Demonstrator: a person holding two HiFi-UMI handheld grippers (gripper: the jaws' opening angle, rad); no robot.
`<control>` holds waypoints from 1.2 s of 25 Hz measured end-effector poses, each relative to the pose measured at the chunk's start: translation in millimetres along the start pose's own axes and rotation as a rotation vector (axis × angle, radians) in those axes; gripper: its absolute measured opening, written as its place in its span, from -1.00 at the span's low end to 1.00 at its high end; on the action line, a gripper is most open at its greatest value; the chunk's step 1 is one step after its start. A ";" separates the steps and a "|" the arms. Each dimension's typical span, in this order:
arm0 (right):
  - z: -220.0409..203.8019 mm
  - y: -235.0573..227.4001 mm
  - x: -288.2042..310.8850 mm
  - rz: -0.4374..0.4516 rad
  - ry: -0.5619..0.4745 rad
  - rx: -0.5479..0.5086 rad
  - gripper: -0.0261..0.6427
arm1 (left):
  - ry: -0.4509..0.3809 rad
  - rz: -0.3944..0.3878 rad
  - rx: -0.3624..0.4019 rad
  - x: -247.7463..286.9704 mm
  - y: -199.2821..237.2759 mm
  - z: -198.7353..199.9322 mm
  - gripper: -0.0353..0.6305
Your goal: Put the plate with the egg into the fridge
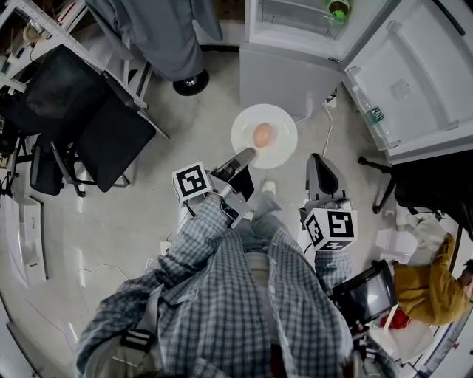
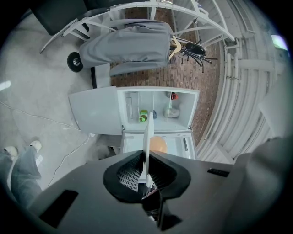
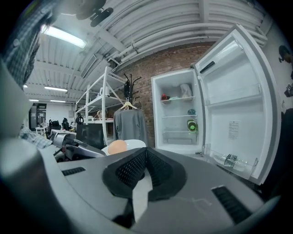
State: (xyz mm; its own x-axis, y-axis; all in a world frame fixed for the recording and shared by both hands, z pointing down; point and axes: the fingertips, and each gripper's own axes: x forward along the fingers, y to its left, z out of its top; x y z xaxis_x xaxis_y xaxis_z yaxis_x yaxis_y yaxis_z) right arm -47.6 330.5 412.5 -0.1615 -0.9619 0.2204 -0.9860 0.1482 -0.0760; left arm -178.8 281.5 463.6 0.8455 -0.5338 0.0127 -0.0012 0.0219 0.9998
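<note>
A white plate point(image 1: 277, 151) with a brown egg point(image 1: 262, 135) on it hangs over the floor in front of the open fridge point(image 1: 295, 33). My left gripper point(image 1: 247, 153) is shut on the plate's near rim. In the left gripper view the plate point(image 2: 148, 132) stands edge-on between the jaws, with the egg point(image 2: 158, 144) just beyond it. My right gripper point(image 1: 319, 159) hovers to the right of the plate, shut and holding nothing. In the right gripper view its pads point(image 3: 137, 167) meet, and the egg point(image 3: 117, 146) shows at the left.
The fridge door point(image 1: 414, 81) swings wide to the right, with a bottle point(image 1: 375, 114) in its shelf. A green bottle point(image 1: 339, 9) stands inside the fridge. Black chairs point(image 1: 111, 133) and a grey garment on a rack point(image 1: 170, 37) are on the left. A person in yellow point(image 1: 429, 288) sits at lower right.
</note>
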 end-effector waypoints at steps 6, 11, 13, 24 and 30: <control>8.3 -21.1 14.8 0.006 -0.018 0.018 -0.90 | -0.009 0.005 0.005 22.4 1.2 4.9 -0.82; 11.1 -44.9 31.9 0.012 -0.009 0.017 -0.90 | -0.020 0.007 0.000 49.5 2.5 11.1 -0.82; 12.7 -56.5 39.8 0.016 -0.005 0.021 -0.90 | -0.022 0.014 -0.004 61.9 3.9 12.8 -0.82; 25.1 -109.4 87.2 0.059 -0.011 0.069 -0.90 | -0.045 0.034 0.008 122.7 -3.7 26.9 -0.82; 34.6 -124.2 109.7 0.090 -0.018 0.068 -0.90 | -0.067 0.044 0.019 143.2 -8.4 35.3 -0.82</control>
State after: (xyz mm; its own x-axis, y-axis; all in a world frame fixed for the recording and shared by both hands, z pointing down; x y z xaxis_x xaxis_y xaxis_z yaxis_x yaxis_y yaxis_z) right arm 58.5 198.6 412.4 -0.2482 -0.9495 0.1918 -0.9623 0.2191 -0.1611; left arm -76.6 175.0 457.7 0.8066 -0.5883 0.0573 -0.0485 0.0307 0.9984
